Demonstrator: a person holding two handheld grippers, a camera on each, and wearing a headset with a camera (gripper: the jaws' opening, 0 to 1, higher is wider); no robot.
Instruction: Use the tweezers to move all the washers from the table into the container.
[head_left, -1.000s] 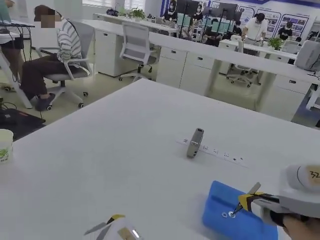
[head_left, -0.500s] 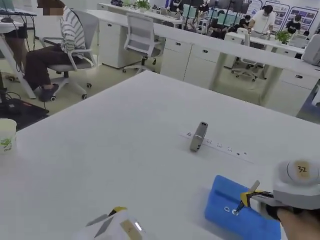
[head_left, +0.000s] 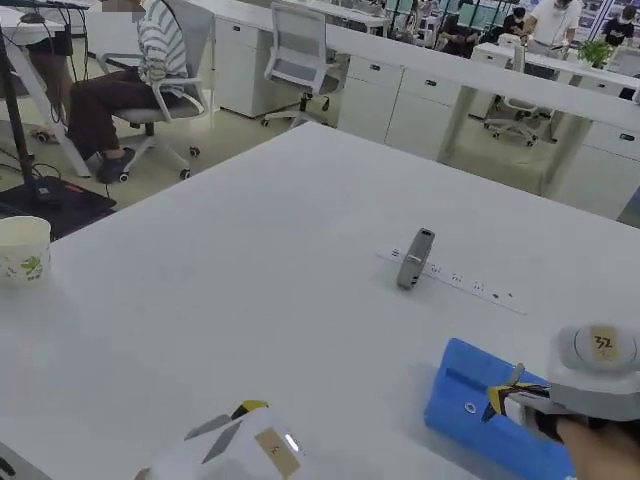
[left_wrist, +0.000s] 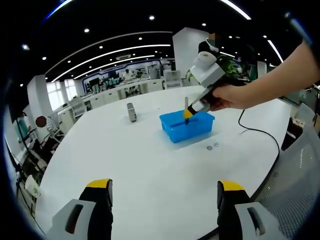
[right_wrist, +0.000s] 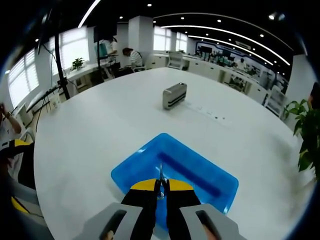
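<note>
Right gripper (right_wrist: 160, 186) was clenched on the tweezers (right_wrist: 160, 172), jaws nearly together with the thin metal shaft pinched between them. The tip pointed down into the blue container (right_wrist: 145, 167), which sat at 6 o'clock in the right gripper view. The container was shallow, rectangular, translucent blue plastic, resting on the white table (head_left: 250, 280). Couldn't tell whether the tip held anything.

In the head view the container sat at 4 o'clock with a single washer (head_left: 470, 407) inside, a small silvery ring flat on the blue floor near the tweezers' end.

In the left gripper view, two more washers (left_wrist: 209, 148) lay on the bare table just outside the container, at 5 o'clock from it, side by side, tiny and flat.

Left gripper (left_wrist: 162, 187) was released, jaws wide apart, nothing between them, over the table at 6 o'clock.

A grey box (head_left: 415, 258) stood at 11 o'clock from the container, well apart. A paper cup (head_left: 22, 250) stood at 9 o'clock in the head view.
</note>
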